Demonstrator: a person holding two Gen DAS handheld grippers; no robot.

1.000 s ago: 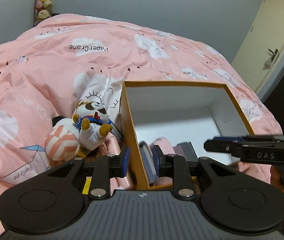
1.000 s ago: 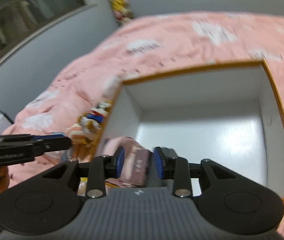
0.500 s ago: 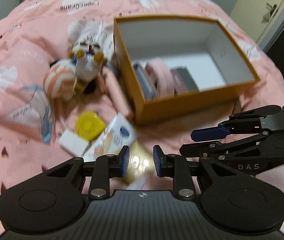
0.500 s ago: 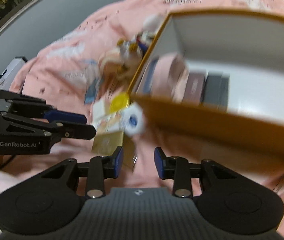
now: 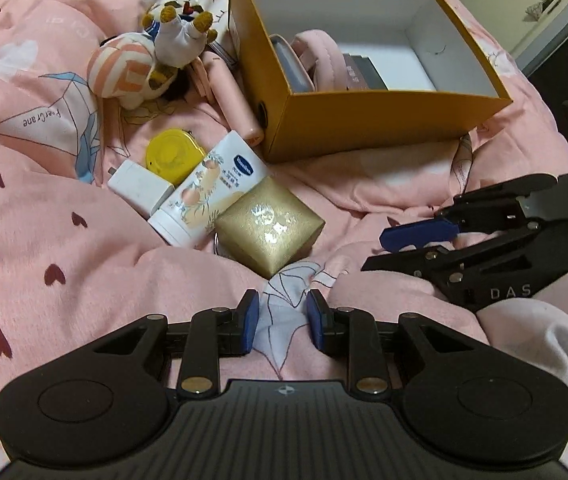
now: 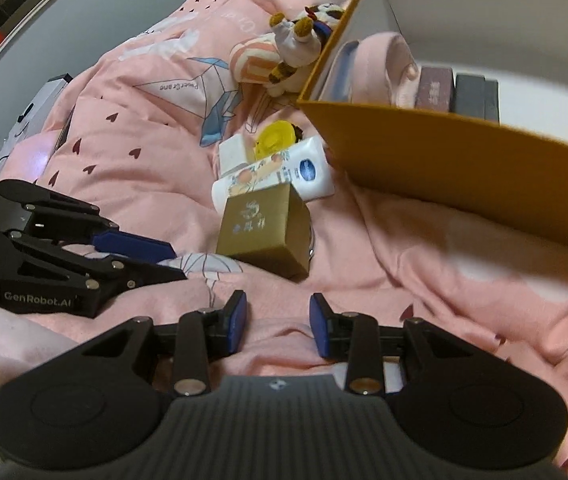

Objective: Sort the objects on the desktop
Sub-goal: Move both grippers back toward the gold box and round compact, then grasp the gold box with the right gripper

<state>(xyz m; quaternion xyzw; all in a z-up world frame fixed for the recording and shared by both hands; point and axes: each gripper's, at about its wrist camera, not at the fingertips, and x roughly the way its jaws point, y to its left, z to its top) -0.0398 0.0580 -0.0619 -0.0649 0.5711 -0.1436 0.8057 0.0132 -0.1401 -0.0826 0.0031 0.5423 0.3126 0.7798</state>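
Observation:
An orange box (image 5: pixel 363 120) with white inside stands on the pink bedding; it holds a pink roll (image 5: pixel 319 56) and dark flat items (image 6: pixel 471 94). In front lie a gold box (image 5: pixel 270 230), a white cream tube (image 5: pixel 208 192), a yellow round case (image 5: pixel 174 156), a white block (image 5: pixel 140 188), a pink tube (image 5: pixel 232 96) and a plush cat (image 5: pixel 144 64). My left gripper (image 5: pixel 282 324) is open and empty, just short of the gold box. My right gripper (image 6: pixel 278 322) is open and empty, also near the gold box (image 6: pixel 264 230). Each gripper shows in the other's view.
The pink duvet (image 5: pixel 44 240) is rumpled with folds around the objects. A door (image 5: pixel 543 0) stands at the far right. A white device (image 6: pixel 40 108) lies at the bed's left edge. A pale cloth (image 5: pixel 555 340) lies at lower right.
Both grippers have pulled back from inside the orange box to the near side of the bed. The loose objects in front of the box have come into view.

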